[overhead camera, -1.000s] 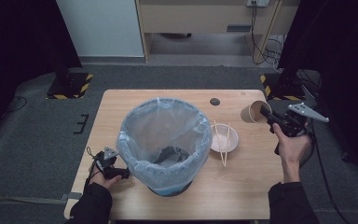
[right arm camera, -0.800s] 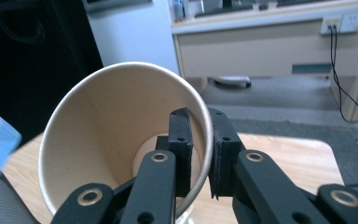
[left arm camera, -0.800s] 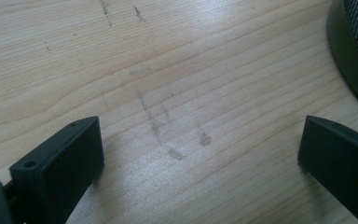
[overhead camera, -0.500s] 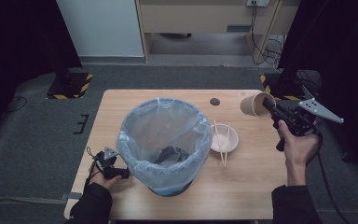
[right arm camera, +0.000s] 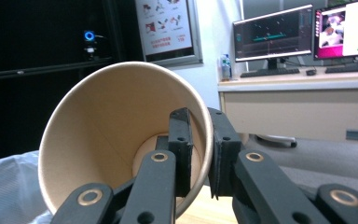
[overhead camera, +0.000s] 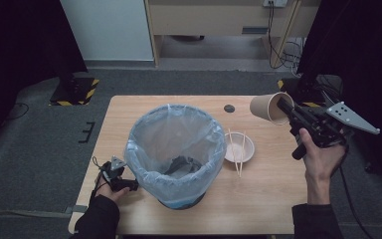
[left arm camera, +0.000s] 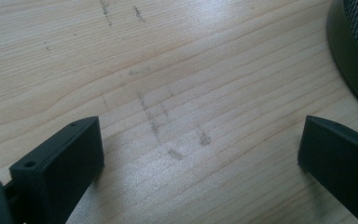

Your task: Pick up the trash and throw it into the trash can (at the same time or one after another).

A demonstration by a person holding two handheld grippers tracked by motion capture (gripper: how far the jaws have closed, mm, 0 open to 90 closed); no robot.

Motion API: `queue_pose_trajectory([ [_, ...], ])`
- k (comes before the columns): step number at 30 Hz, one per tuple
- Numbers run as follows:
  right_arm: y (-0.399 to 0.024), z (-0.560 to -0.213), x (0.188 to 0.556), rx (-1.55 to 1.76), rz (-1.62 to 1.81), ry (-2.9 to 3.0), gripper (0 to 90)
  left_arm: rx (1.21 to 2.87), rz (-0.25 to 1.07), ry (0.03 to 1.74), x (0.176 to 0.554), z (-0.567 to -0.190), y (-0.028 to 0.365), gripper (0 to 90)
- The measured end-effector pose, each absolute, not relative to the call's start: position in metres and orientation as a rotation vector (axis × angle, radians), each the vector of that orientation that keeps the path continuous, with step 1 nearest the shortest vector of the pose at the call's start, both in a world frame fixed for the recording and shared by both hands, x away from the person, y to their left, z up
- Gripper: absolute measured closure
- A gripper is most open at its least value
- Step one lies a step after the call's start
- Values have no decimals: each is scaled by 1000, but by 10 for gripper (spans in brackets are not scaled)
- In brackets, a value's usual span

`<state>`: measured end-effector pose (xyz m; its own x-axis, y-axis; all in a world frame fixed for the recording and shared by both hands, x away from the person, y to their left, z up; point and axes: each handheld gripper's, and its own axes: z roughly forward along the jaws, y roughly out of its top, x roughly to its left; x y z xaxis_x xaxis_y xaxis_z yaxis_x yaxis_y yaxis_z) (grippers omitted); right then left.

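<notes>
One paper cup (overhead camera: 269,107) is pinched by its rim in the right claw (overhead camera: 284,106), one jaw inside the wall and one outside, nearly closed on it, as the right gripper view (right arm camera: 121,140) shows plainly. Over the last second that claw has lifted the cup off the worktop (overhead camera: 258,199) and carried it up and a little away from the person; it now lies on its side in the air, mouth toward the claw. The lined bin (overhead camera: 175,149) stands below and to the cup's left, with the small bowl (overhead camera: 239,147) and chopsticks (overhead camera: 235,155) between. I judge the cup is bound for the bin. The left claw (left arm camera: 196,154) rests wide open and empty just beside the bin's base, unmoved.
</notes>
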<state>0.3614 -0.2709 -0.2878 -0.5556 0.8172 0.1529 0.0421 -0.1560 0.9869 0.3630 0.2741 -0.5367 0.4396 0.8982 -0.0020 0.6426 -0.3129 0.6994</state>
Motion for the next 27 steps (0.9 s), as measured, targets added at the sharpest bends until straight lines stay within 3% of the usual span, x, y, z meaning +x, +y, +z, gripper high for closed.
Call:
queue_pose_trajectory([
  [27,-205,-267,345,768,1900,1683,821,2068,520,1282,363,-537,274,0],
])
